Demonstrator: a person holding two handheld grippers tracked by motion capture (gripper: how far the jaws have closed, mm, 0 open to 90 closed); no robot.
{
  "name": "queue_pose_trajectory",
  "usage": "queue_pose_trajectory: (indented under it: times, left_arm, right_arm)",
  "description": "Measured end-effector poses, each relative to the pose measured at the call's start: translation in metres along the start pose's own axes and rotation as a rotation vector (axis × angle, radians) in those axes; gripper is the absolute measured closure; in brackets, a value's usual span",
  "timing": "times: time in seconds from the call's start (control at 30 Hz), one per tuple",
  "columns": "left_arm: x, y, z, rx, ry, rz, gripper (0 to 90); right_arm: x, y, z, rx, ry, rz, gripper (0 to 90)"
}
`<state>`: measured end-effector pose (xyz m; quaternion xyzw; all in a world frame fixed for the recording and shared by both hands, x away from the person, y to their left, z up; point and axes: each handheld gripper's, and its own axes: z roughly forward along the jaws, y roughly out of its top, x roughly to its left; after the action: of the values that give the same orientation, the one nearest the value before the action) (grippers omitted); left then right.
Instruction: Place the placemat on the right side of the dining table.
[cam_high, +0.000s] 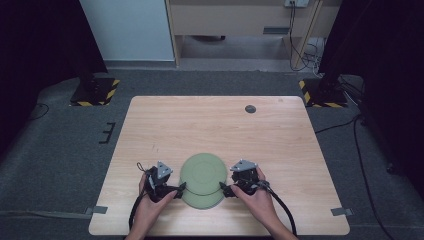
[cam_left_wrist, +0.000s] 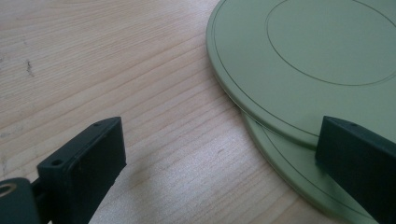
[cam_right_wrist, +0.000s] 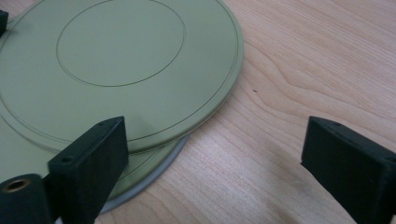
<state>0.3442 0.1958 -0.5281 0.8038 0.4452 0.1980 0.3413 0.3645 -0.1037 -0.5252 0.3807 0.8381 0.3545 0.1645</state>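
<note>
Jaws of both grippers stood wide apart and held nothing, each pair set at table height on one flank of a stack of green plates.

Tabletop (cam_high: 280, 135): pale wood, bare apart from a small dark disc (cam_high: 250, 109) near its far edge. It carried the stack close to the near edge, within easy reach of both hands.

Plates: upper plate (cam_high: 201, 174) lay flat on the lower plate (cam_high: 205, 201) but was offset toward the far side, so a crescent of the lower one showed at the near side. In the right gripper view a grey rim (cam_right_wrist: 154, 175) showed beneath the lower plate (cam_right_wrist: 18, 149); whether it was a third plate could not be told. The offset left the upper plate's edge (cam_left_wrist: 261, 109) overhanging, a lip where a jaw could probably get under.

Left gripper (cam_high: 176, 190): at the stack's left, one jaw over bare wood, the other over the lower plate's margin (cam_left_wrist: 299, 182). No jaw could be seen pressing on either plate.

Right gripper (cam_high: 226, 190): mirrored at the stack's right, one jaw over the upper plate (cam_right_wrist: 121, 51), the other over bare wood. The symmetric placement suggested a two-sided approach, probably to separate or shift the plates, with neither grip begun.
</note>
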Motion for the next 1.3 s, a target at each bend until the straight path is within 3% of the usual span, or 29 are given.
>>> queue_pose_trajectory:
  times: [0.2,0.27,0.53,0.67,0.73,1.03,1.3]
  left_arm:
    - [-0.002,-0.003,-0.004,0.004,-0.009,0.000,2.4]
    - [-0.002,-0.004,-0.004,0.005,-0.008,-0.001,2.1]
    - [-0.002,-0.001,0.000,0.001,-0.001,0.003,0.4]
    - [-0.001,-0.001,0.001,0.000,-0.006,-0.002,0.2]
    - [-0.001,-0.001,0.001,0.000,-0.007,0.001,0.4]
    - [-0.003,-0.001,0.000,0.000,-0.006,0.002,1.1]
    - [-0.002,0.000,0.003,-0.006,-0.007,-0.001,0.2]
  right_arm:
    - [-0.005,0.005,-0.010,0.009,0.038,0.027,6.8]
    - [-0.008,0.010,-0.012,0.021,0.038,0.011,7.2]
    - [-0.020,0.061,-0.019,0.050,0.090,-0.057,12.8]
    - [-0.024,0.077,-0.009,0.078,0.138,-0.049,18.1]
    - [-0.026,0.082,0.005,0.106,0.163,-0.051,19.2]
    - [-0.028,0.081,0.046,0.175,0.216,-0.012,22.7]
    - [-0.031,0.078,0.059,0.188,0.259,0.030,23.5]
